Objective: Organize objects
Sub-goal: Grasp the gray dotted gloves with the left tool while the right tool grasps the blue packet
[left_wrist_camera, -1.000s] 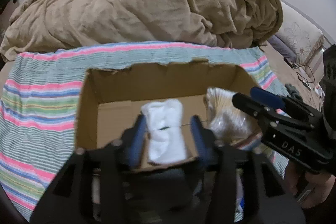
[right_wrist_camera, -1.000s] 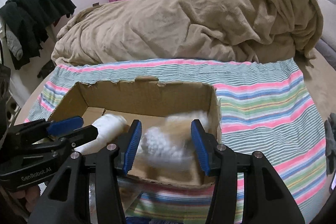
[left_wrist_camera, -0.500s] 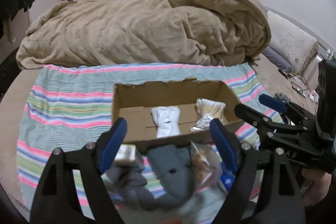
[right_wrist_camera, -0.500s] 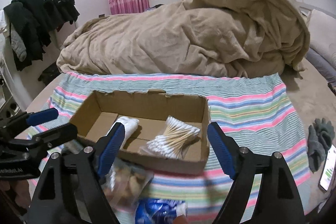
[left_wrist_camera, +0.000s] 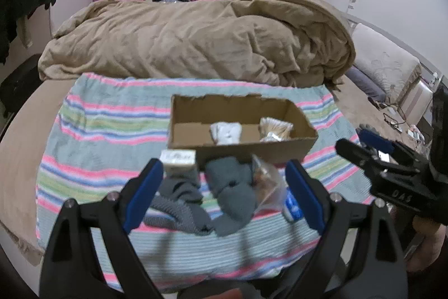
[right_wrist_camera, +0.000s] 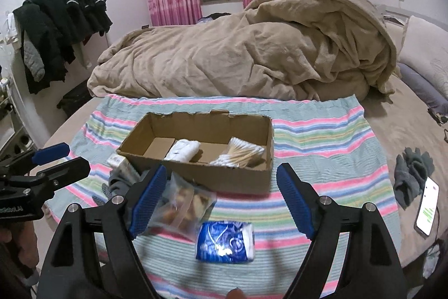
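Nearest the right gripper, whose fingers stand wide and empty, lies the blue tissue pack on the striped blanket: light and squashy, probably best pinched across its short sides. The left gripper, its fingers still opening with nothing between them, hangs above limp grey socks, which want a bunched grab mid-body, and a slippery, crinkly snack bag. Beyond sits the cardboard box holding a white roll and cotton swabs.
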### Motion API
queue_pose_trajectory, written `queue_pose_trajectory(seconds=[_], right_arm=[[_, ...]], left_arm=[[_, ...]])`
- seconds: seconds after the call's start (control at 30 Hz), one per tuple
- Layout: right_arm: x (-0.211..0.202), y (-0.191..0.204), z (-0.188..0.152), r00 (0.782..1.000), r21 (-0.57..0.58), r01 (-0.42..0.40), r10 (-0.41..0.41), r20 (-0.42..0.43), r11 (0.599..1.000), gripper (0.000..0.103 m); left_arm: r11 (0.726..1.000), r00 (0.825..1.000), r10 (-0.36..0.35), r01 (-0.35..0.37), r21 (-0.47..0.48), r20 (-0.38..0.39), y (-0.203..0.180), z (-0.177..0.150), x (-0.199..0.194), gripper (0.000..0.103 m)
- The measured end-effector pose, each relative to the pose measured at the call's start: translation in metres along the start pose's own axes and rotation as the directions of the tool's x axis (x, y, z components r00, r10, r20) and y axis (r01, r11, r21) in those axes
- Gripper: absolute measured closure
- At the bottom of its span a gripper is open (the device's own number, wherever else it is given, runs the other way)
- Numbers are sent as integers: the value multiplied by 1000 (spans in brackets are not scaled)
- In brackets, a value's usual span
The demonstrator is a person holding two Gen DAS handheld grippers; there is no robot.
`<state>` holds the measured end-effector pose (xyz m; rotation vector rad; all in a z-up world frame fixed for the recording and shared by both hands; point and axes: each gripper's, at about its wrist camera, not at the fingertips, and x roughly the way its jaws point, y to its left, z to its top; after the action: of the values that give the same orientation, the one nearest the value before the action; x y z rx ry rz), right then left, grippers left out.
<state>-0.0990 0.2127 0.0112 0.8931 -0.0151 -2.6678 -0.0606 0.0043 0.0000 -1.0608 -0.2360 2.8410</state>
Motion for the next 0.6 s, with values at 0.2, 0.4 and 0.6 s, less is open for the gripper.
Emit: queue_pose_trajectory(seconds=[0.2, 0.4, 0.6], right_arm=[[5, -3, -18, 999, 13, -3, 3, -41, 1000, 19], [22, -7, -40, 994, 23, -1, 4, -108, 1000, 19], [38, -13, -56, 987, 35, 4, 2, -158, 999, 19]], left_arm=[[1000, 998, 12, -13, -21, -57, 13, -22, 12, 13], [1000, 995, 23, -25, -18, -98, 18, -38, 28, 13], [999, 991, 41, -44, -20, -127, 30, -46, 44, 13]])
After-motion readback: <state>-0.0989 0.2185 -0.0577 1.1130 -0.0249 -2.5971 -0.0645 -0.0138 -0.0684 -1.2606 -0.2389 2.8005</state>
